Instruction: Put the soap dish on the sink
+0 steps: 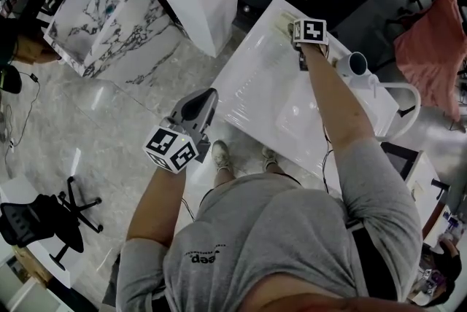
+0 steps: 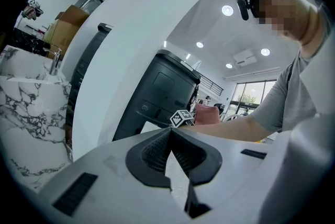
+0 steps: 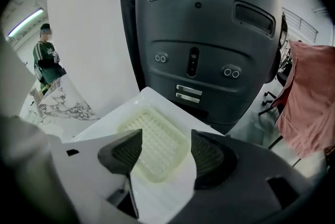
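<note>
The soap dish (image 3: 155,145) is a pale yellow, ribbed, translucent tray. It lies flat on the far corner of the white sink (image 1: 252,88), and in the head view only a sliver of the dish (image 1: 282,24) shows beside the marker cube. My right gripper (image 3: 162,152) hangs tilted down over the dish, open, with its pads on either side of the near end and not pressing on it. In the head view my right gripper (image 1: 303,39) is at that far corner. My left gripper (image 1: 195,114) (image 2: 170,134) is held level over the floor, left of the sink, shut and empty.
A curved faucet (image 1: 400,95) and a round cup-like fitting (image 1: 357,64) stand at the sink's right end. A dark grey machine (image 3: 204,34) rises just beyond the corner. A marble-patterned slab (image 1: 109,19), a black office chair (image 1: 44,219) and pink cloth (image 1: 430,41) surround the spot.
</note>
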Demonstrator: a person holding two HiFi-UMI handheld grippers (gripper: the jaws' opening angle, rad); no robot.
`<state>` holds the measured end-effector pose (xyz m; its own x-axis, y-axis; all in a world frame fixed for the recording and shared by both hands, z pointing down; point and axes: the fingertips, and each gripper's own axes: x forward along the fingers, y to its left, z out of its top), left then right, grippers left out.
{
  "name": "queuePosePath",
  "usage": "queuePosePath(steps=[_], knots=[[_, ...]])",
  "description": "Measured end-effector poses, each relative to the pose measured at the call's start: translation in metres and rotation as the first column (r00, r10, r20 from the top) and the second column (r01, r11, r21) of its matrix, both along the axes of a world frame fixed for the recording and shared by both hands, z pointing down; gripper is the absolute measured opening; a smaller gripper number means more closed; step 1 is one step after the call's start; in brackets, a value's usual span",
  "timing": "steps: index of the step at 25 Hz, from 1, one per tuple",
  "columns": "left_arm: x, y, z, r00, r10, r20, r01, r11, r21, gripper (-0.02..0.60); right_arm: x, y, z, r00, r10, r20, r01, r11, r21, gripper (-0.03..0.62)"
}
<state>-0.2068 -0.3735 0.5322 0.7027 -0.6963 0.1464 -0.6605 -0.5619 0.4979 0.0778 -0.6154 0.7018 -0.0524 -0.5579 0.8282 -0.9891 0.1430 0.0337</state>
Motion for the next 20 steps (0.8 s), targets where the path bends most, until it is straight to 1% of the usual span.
queuePosePath(steps=[4, 7, 10, 14, 16, 17, 18, 20], knots=[[0.004, -0.001, -0.010, 1.000, 0.000, 0.015, 0.000, 1.000, 0.020, 0.014, -0.010, 0.008, -0.028, 0.997, -0.016, 0.072, 0.013, 0.999, 0.041, 0.345], [0.007, -0.002, -0.020, 1.000, -0.006, 0.029, 0.005, 0.999, 0.037, 0.014, -0.023, 0.019, -0.057, 0.989, -0.047, 0.141, 0.036, 0.996, 0.081, 0.341], [0.012, -0.001, -0.031, 1.000, -0.012, 0.027, 0.011, 0.999, 0.050, 0.014, -0.033, 0.034, -0.088, 0.972, -0.092, 0.215, 0.067, 0.991, 0.120, 0.328], [0.020, 0.001, -0.048, 1.000, -0.013, 0.025, 0.011, 0.997, 0.078, 0.014, -0.047, 0.061, -0.129, 0.941, -0.186, 0.283, 0.141, 0.975, 0.174, 0.293], [0.022, 0.003, -0.057, 1.000, -0.015, 0.020, 0.013, 0.996, 0.089, 0.014, -0.058, 0.079, -0.152, 0.916, -0.251, 0.313, 0.188, 0.958, 0.218, 0.282], [0.023, 0.004, -0.061, 1.000, -0.016, 0.019, 0.014, 0.995, 0.095, 0.014, -0.065, 0.091, -0.164, 0.897, -0.291, 0.332, 0.217, 0.945, 0.243, 0.267], [0.025, 0.006, -0.064, 1.000, -0.016, 0.019, 0.014, 0.995, 0.100, 0.014, -0.072, 0.103, -0.175, 0.873, -0.336, 0.354, 0.249, 0.930, 0.269, 0.246], [0.030, 0.013, -0.071, 1.000, -0.015, 0.022, 0.012, 0.994, 0.111, 0.014, -0.085, 0.133, -0.193, 0.813, -0.428, 0.395, 0.315, 0.894, 0.319, 0.200]])
